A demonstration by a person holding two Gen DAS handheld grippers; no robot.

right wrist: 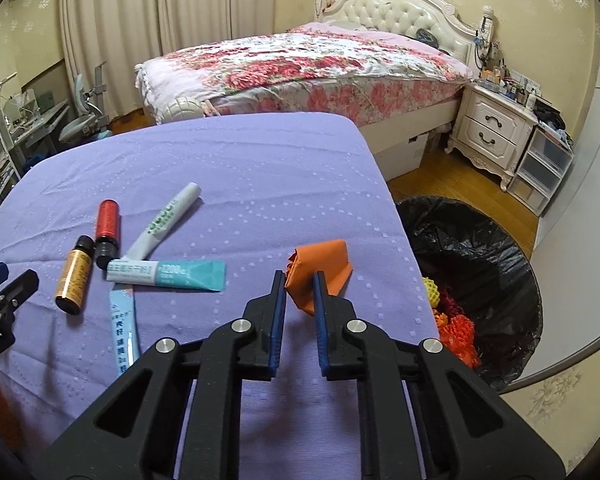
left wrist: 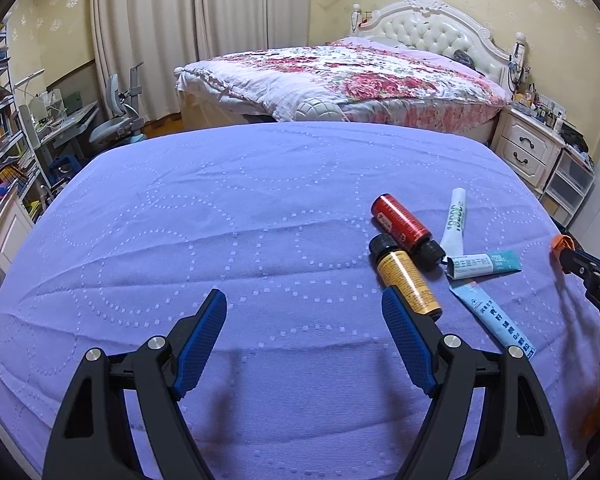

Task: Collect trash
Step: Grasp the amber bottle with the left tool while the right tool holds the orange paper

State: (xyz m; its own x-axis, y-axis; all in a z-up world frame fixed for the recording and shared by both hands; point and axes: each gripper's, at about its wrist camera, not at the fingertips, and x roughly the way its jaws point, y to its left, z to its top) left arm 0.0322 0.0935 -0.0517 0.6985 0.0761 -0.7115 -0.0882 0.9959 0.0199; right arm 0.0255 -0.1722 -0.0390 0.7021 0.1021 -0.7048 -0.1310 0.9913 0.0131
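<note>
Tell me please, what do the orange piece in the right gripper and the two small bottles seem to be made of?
Orange piece: probably thin paper or foil wrapper, matte, with sharp folds.
Red bottle and gold bottle: likely glass or plastic under glossy metallic labels that reflect light; black caps look like plastic.

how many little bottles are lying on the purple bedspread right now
2. The red bottle lies beside the white tube; the gold bottle lies just left of it, their black caps close together. Neither is gripped. None seems hidden.
</note>
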